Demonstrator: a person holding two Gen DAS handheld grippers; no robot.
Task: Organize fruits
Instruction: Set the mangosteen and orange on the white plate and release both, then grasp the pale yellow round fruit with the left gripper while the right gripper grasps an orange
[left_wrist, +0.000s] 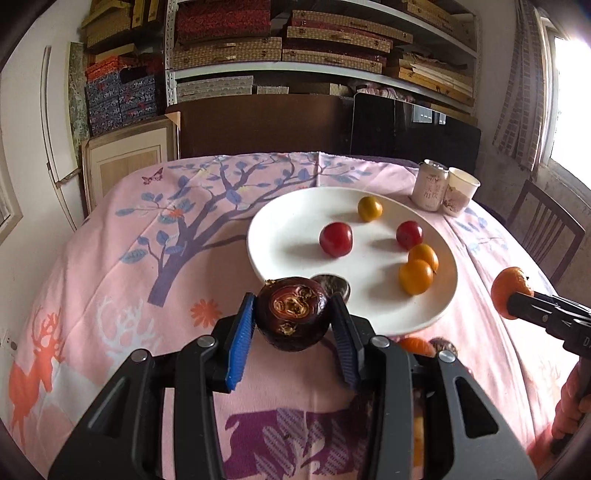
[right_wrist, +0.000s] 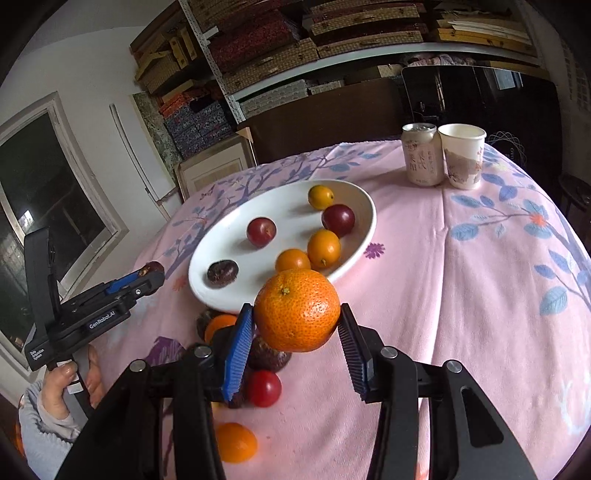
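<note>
Shelving stacked with woven boxes is seen behind a table (left_wrist: 110, 236) covered in a soft pink printed cloth. From the left wrist view, the left gripper (left_wrist: 293, 317) is closed on a dark chestnut (left_wrist: 293, 314), round with a rough, scarred top, held just short of the plate (left_wrist: 280, 225), probably for placement. On that smooth white plate, two glossy red fruits and three yellow-orange ones are spread apart.

From the right wrist view, the right gripper (right_wrist: 297, 321) is clamped on a dimpled tangerine (right_wrist: 297, 310) by its ribbed pads (right_wrist: 240, 347), raised near the plate rim. More fruits (right_wrist: 264, 387) lie loose on the cloth below, apparently awaiting sorting. A can (right_wrist: 421, 153) and paper cup (right_wrist: 461, 155) stand well apart.
</note>
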